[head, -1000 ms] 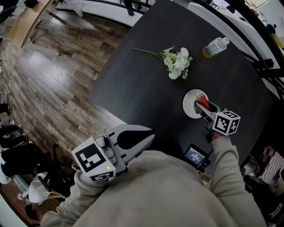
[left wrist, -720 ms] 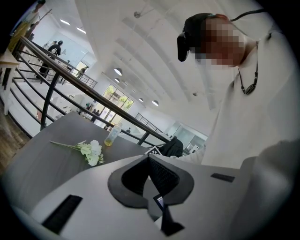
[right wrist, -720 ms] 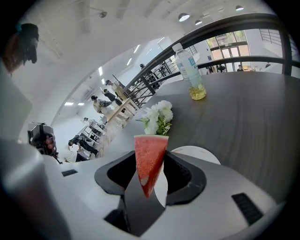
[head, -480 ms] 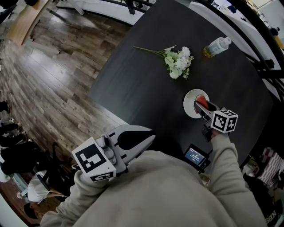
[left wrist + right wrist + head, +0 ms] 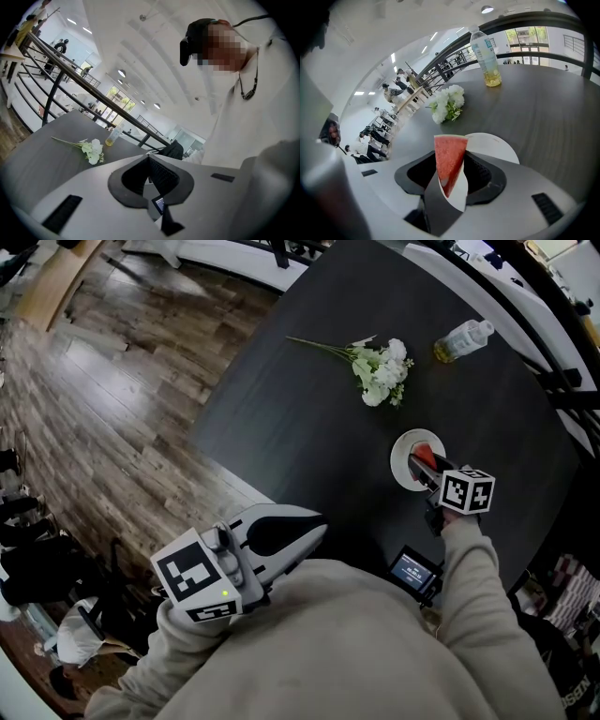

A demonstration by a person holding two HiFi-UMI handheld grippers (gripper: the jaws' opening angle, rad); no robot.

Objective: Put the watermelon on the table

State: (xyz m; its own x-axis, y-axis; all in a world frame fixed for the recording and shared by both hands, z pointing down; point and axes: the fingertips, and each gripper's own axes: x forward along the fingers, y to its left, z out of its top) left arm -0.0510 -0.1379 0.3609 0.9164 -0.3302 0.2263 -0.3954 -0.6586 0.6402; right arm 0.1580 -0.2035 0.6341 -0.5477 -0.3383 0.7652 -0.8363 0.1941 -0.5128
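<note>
A red wedge of watermelon [image 5: 448, 161] with a thin green rind stands upright between the jaws of my right gripper [image 5: 450, 174], which is shut on it. Just beyond it a round white plate [image 5: 499, 144] lies on the dark table [image 5: 543, 112]. From the head view, the right gripper [image 5: 421, 465] holds the watermelon [image 5: 425, 460] over the plate [image 5: 404, 454]. My left gripper [image 5: 309, 529] is shut and holds nothing, pulled in near my body off the table's near edge. Its tips [image 5: 150, 160] meet in the left gripper view.
A bunch of white flowers [image 5: 380, 373] lies at the table's [image 5: 300, 418] middle. A clear bottle [image 5: 459, 339] of yellowish liquid is farther back. A small device with a lit screen [image 5: 412, 570] is near my right sleeve. Wooden floor [image 5: 103, 409] lies to the left.
My right gripper has shifted slightly over the plate with the watermelon still in it. The left gripper has not moved.
</note>
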